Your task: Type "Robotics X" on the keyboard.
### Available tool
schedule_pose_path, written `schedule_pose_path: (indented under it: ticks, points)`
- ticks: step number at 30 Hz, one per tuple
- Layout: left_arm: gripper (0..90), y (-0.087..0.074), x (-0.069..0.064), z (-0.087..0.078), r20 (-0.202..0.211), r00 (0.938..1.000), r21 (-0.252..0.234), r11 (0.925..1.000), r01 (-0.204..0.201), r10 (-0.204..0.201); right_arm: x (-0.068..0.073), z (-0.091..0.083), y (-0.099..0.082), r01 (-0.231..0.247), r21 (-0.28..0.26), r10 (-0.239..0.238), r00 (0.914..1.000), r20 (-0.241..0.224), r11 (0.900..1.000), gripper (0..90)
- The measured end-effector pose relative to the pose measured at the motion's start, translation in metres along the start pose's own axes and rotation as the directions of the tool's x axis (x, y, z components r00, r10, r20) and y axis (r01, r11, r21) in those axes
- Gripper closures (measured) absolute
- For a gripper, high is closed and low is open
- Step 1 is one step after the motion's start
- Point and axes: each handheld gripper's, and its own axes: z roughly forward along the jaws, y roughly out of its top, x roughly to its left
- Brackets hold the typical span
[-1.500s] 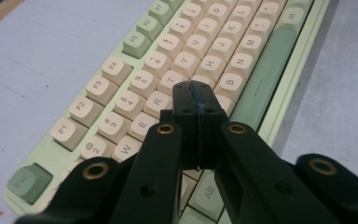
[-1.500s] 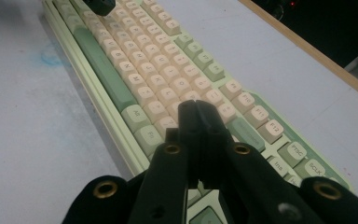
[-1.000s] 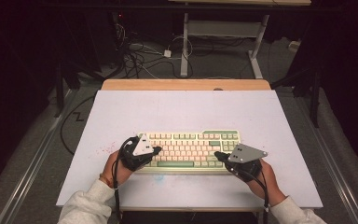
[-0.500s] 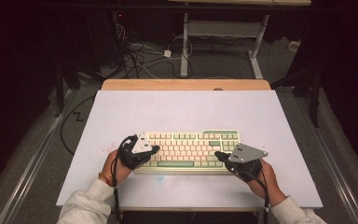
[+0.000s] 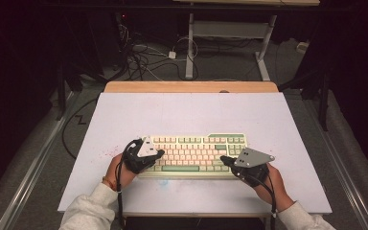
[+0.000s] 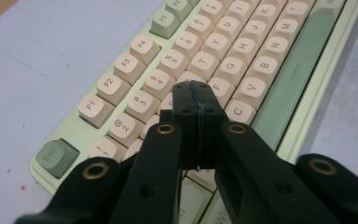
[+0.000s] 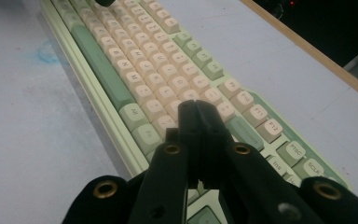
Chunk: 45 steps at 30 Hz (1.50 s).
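Both grippers (image 5: 159,154) (image 5: 224,159), jaws pressed together, angle inward over the keyboard (image 5: 196,148)

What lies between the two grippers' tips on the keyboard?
In the high view, cream keys and the green space bar of the keyboard lie between the left gripper and right gripper.

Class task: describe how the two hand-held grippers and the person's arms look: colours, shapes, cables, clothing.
Each hand-held gripper, left and right, is matte black with two tapered jaws, brass-coloured rivets at the joints and a grey three-cornered plate on top. A black cable trails from each towards the person. The sleeves are light grey; a thin orange band circles the left wrist.
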Motion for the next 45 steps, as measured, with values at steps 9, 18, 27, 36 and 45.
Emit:
schedule_pose_path:
  ticks: [9,18,27,36,45]
  points:
    - [87.7,-0.0004,0.0013,0.0014,0.002,1.0000,0.003,1.0000,0.003,-0.003,-0.0002,-0.0007,-0.0001,-0.001,-0.001,0.001,1.0000,0.002,1.0000,90.0]
    - [87.7,-0.0008,0.0025,0.0018,0.001,1.0000,0.005,1.0000,0.004,-0.004,0.0000,-0.0002,0.0000,-0.001,0.001,0.001,1.0000,0.002,1.0000,90.0]
    - [87.7,-0.0013,0.0040,0.0032,0.002,1.0000,0.012,0.9999,0.005,-0.005,0.0003,0.0001,0.0001,-0.001,0.001,0.001,1.0000,-0.001,1.0000,90.0]
    - [87.7,-0.0011,0.0061,0.0073,0.009,0.9999,0.027,0.9996,0.008,-0.009,0.0004,0.0009,-0.0003,-0.003,0.005,0.003,1.0000,-0.006,1.0000,90.0]
    - [87.7,-0.0021,0.0056,0.0096,0.014,0.9999,0.039,0.9992,0.007,-0.008,0.0003,0.0016,-0.0009,-0.002,0.008,0.002,1.0000,-0.009,1.0000,90.0]
